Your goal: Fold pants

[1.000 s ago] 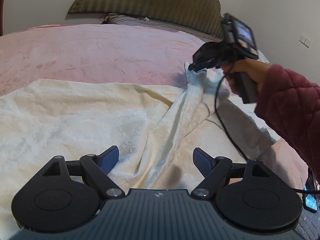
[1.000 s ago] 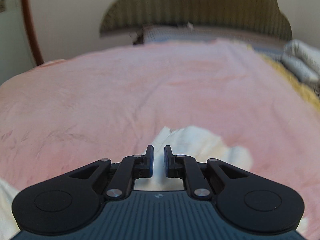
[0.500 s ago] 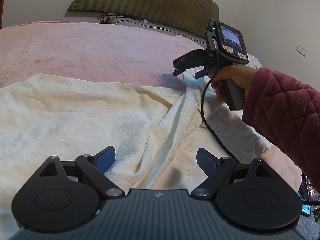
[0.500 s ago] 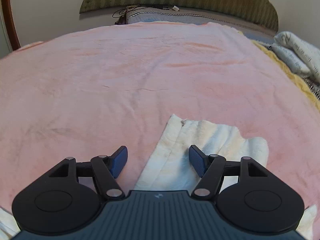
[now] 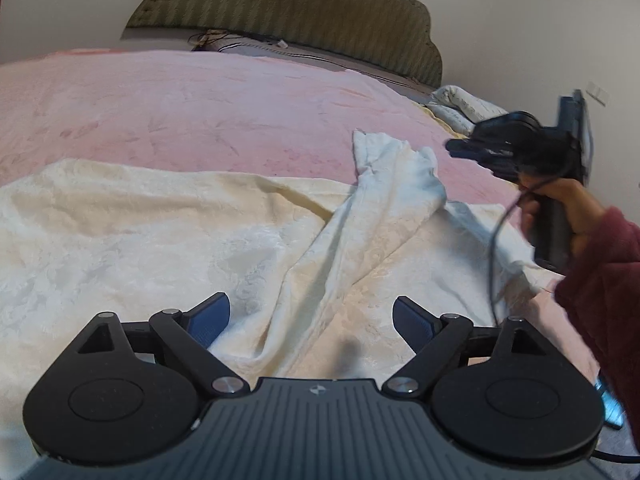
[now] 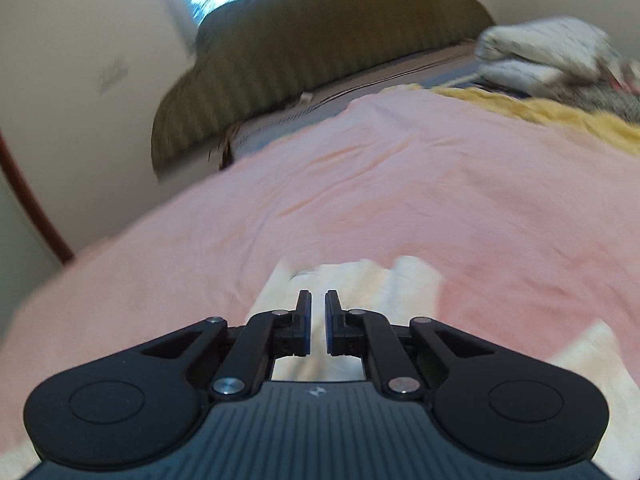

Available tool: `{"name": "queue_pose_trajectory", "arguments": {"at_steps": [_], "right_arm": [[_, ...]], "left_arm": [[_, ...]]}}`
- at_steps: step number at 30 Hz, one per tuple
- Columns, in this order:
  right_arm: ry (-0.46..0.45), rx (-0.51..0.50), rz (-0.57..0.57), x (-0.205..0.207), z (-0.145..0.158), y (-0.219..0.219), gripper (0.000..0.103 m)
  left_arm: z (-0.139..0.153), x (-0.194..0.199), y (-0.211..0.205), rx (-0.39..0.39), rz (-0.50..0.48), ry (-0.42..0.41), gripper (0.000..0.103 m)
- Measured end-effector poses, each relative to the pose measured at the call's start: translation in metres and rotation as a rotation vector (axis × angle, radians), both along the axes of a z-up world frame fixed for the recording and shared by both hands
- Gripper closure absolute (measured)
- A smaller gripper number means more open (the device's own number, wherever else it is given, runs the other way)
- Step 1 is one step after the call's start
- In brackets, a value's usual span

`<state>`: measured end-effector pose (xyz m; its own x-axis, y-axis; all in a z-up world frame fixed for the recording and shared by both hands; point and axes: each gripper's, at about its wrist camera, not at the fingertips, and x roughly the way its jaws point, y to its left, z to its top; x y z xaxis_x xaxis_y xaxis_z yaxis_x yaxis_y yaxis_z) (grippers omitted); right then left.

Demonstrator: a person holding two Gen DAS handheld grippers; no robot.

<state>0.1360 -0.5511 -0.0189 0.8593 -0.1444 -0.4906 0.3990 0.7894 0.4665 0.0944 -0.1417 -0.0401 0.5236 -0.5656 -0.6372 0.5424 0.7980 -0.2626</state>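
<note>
The right gripper has just been closing, and its jaws now stand pressed nearly together with nothing between the pads; in the left wrist view it hangs clear of the cloth, to the right of the leg end. The left gripper is spread wide, empty, low over the pants. The pants lie flat on the pink bedspread, cream fabric spread broadly to the left of the left gripper. One leg runs as a raised ridge from just ahead of the left gripper diagonally up and right, ending in a rumpled cuff. That cuff lies nearer the right gripper, just ahead of its closed tips. Judgement: the right hand is better placed to retake that end.
</note>
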Motion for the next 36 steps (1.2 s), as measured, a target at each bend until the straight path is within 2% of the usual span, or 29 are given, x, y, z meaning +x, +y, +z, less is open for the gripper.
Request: {"name": "queue_pose_trajectory", "arguments": {"at_steps": [2, 4, 5, 7, 9, 10, 12, 14, 16, 17, 18, 19, 20, 21, 22, 27, 32, 34, 36], "right_arm": [[0.011, -0.002, -0.017, -0.018, -0.001, -0.008, 0.095], [0.022, -0.021, 0.038, -0.015, 0.003, -0.004, 0.095], [0.018, -0.027, 0.05, -0.01, 0.007, 0.002, 0.091], [0.027, -0.086, 0.099, 0.013, 0.017, 0.02, 0.074], [0.094, -0.224, 0.183, 0.046, 0.02, 0.049, 0.033], [0.146, -0.293, 0.223, 0.068, 0.017, 0.064, 0.031], [0.245, -0.39, 0.248, 0.105, 0.005, 0.083, 0.033], [0.345, -0.459, 0.222, 0.135, -0.012, 0.089, 0.033], [0.416, -0.431, 0.23, 0.151, -0.029, 0.081, 0.033], [0.383, -0.407, 0.217, 0.149, -0.03, 0.074, 0.031], [0.376, -0.392, 0.208, 0.148, -0.03, 0.07, 0.035], [0.364, -0.389, 0.205, 0.146, -0.029, 0.067, 0.047], [0.357, -0.397, 0.208, 0.143, -0.028, 0.066, 0.07], [0.346, -0.386, 0.205, 0.139, -0.026, 0.063, 0.085], [0.327, -0.362, 0.192, 0.133, -0.024, 0.06, 0.089], [0.116, -0.236, 0.105, 0.078, -0.003, 0.041, 0.093], [-0.084, -0.015, -0.012, -0.023, 0.014, -0.003, 0.093], [-0.106, 0.069, -0.034, -0.057, 0.007, -0.019, 0.093], [-0.061, 0.08, -0.051, -0.077, -0.002, -0.029, 0.092]], "left_arm": [[-0.001, -0.001, -0.009, 0.048, -0.016, -0.029, 0.017], [-0.003, -0.004, -0.015, 0.073, -0.021, -0.044, 0.017], [-0.003, -0.005, -0.017, 0.082, -0.021, -0.049, 0.016], [-0.004, -0.006, -0.019, 0.093, -0.017, -0.052, 0.015], [-0.006, -0.004, -0.018, 0.094, -0.013, -0.046, 0.014], [-0.007, -0.005, -0.017, 0.093, -0.01, -0.043, 0.013], [-0.007, -0.004, -0.015, 0.09, -0.005, -0.039, 0.013], [-0.007, -0.005, -0.014, 0.086, -0.007, -0.039, 0.013], [-0.009, -0.004, -0.013, 0.087, -0.015, -0.042, 0.012], [-0.01, -0.004, -0.013, 0.09, -0.017, -0.044, 0.011], [-0.011, -0.004, -0.013, 0.092, -0.016, -0.047, 0.011], [-0.012, -0.003, -0.013, 0.092, -0.014, -0.047, 0.01], [-0.014, -0.002, -0.013, 0.09, -0.011, -0.046, 0.009], [-0.013, -0.002, -0.013, 0.087, -0.008, -0.044, 0.009], [-0.013, -0.002, -0.013, 0.083, -0.007, -0.042, 0.009], [-0.009, 0.002, -0.009, 0.054, -0.011, -0.021, 0.009], [-0.007, 0.001, -0.013, 0.055, -0.028, -0.024, 0.011], [-0.008, -0.001, -0.019, 0.077, -0.045, -0.042, 0.011], [-0.009, -0.003, -0.025, 0.098, -0.052, -0.056, 0.011]]}}
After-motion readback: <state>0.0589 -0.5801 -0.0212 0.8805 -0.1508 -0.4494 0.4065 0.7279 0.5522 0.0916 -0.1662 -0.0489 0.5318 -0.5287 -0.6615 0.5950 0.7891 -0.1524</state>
